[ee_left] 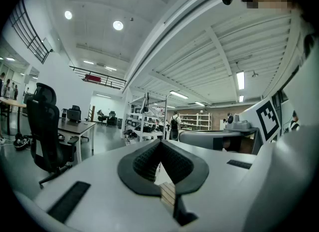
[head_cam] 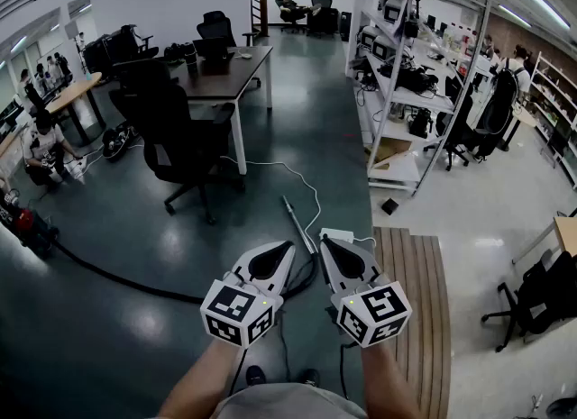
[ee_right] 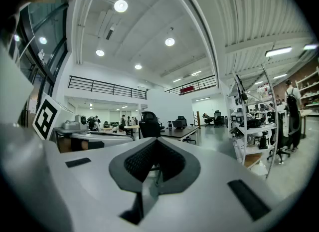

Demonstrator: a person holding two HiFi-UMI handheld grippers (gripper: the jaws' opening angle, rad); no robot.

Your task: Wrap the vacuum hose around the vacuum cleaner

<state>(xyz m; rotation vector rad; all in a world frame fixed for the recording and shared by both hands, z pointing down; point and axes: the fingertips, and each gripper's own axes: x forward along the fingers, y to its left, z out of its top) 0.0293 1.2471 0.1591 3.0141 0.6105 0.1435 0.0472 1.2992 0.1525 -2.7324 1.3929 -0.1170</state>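
Left tongs (head_cam: 285, 249) and right tongs (head_cam: 327, 244): pressed together, empty, at 6 o'clock, idle, I judge, as hose (head_cam: 135, 286) lies untouched at 8.

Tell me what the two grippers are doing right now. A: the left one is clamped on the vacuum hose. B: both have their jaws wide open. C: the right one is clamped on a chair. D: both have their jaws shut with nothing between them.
D: the jaws of the left gripper and of the right gripper meet at their tips, and only the room shows beyond them.
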